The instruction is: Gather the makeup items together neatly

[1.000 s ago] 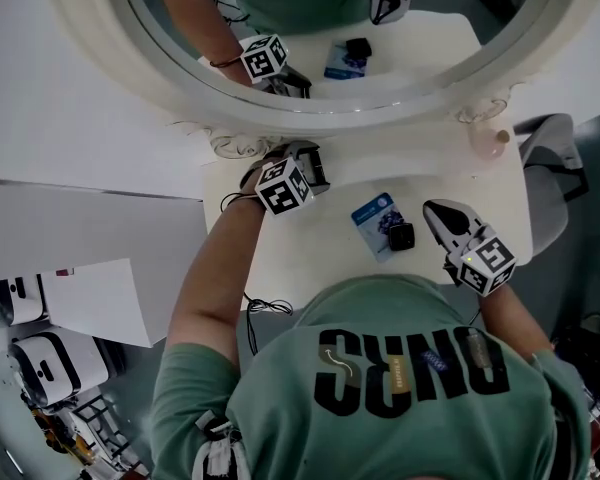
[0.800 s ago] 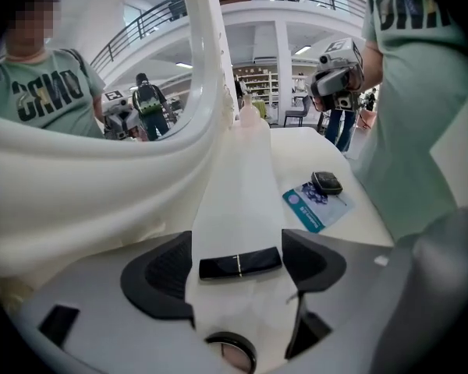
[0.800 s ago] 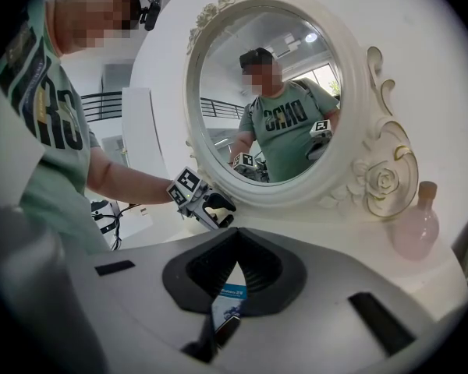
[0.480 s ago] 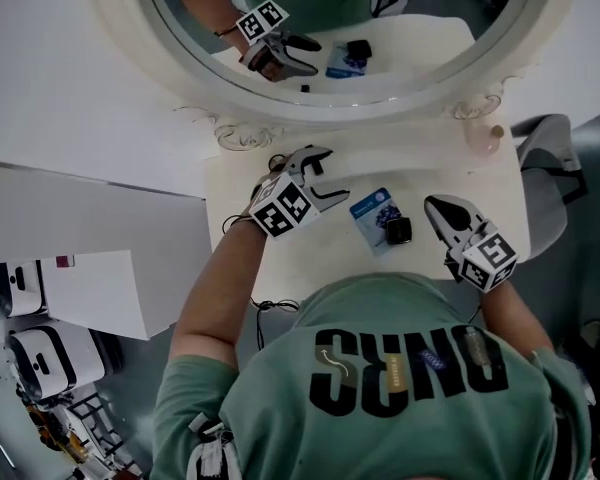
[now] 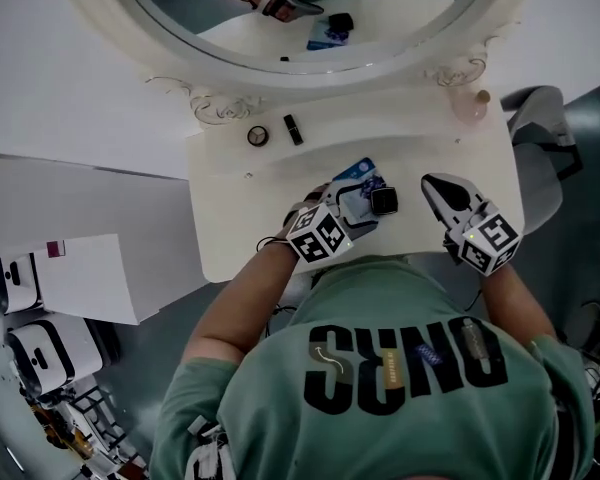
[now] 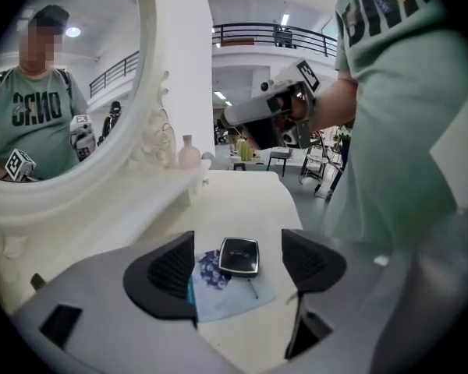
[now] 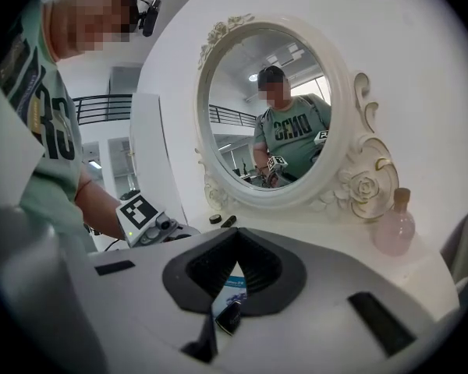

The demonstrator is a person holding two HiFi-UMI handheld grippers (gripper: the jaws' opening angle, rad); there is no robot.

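Observation:
A blue printed packet (image 5: 360,180) lies on the white dressing table (image 5: 240,223) with a black square compact (image 5: 384,201) on top of it. My left gripper (image 5: 348,204) is open right at the packet's left side; in the left gripper view (image 6: 238,245) the compact (image 6: 239,259) and packet (image 6: 218,287) lie between the jaws, untouched. A small round item (image 5: 257,136) and a short black stick (image 5: 294,129) rest on the shelf under the mirror. My right gripper (image 5: 438,186) hovers right of the compact, shut and holding nothing (image 7: 238,240).
An ornate oval mirror (image 5: 310,28) stands behind the table. A pink bottle (image 5: 470,106) is on the shelf at the right, also seen as the pink bottle (image 7: 395,226). A grey chair (image 5: 545,138) sits off the right edge. The table's front edge curves near my body.
My left gripper pulled back from the shelf under the mirror, opened, and came down beside the packet. The round item and black stick now lie uncovered on the shelf. The right gripper stayed put.

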